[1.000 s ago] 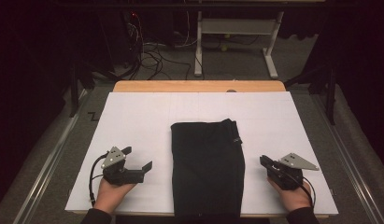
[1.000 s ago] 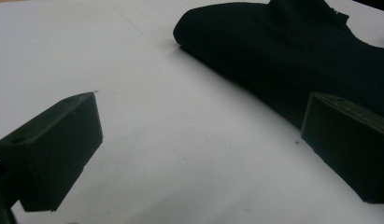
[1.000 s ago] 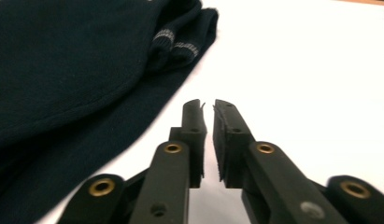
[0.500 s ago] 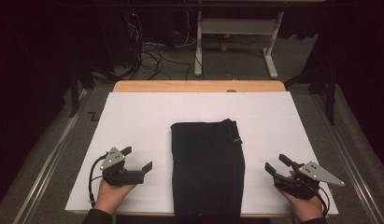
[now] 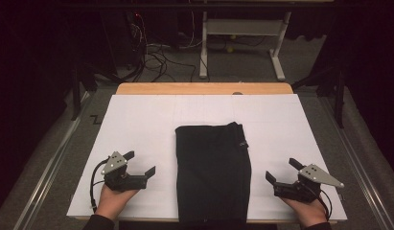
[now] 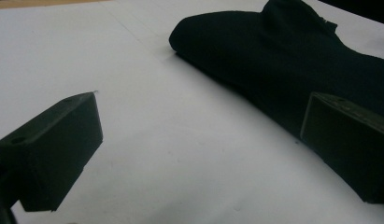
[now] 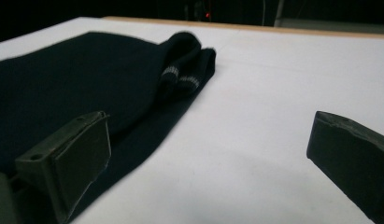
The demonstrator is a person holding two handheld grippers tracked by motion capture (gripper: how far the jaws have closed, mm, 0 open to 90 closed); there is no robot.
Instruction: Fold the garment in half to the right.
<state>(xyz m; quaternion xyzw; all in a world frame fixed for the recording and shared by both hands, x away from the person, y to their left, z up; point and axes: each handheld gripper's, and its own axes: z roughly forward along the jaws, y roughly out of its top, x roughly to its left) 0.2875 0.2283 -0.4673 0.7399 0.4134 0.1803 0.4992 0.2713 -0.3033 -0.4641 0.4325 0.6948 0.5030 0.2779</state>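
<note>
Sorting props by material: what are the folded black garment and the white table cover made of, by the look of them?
Folded black garment: soft matte fabric, probably knit; it bulges at the folds and shows ribbed, grey-striped edging. White table cover: smooth, matte, flat sheet with faint seams, maybe paper or board.

A folded black garment [image 5: 214, 175] lies on the white sheet [image 5: 137, 124] that covers the table, midway between its side edges and reaching down to the near edge. The left gripper [image 5: 139, 163] rests near the near left corner, jaws spread apart with nothing between them. The right gripper [image 5: 284, 171] sits near the near right corner; its jaws have just been opening and stand wide, empty. Both point toward the garment without touching it. A strip of bare wood [image 5: 204, 88] shows along the far edge.
</note>
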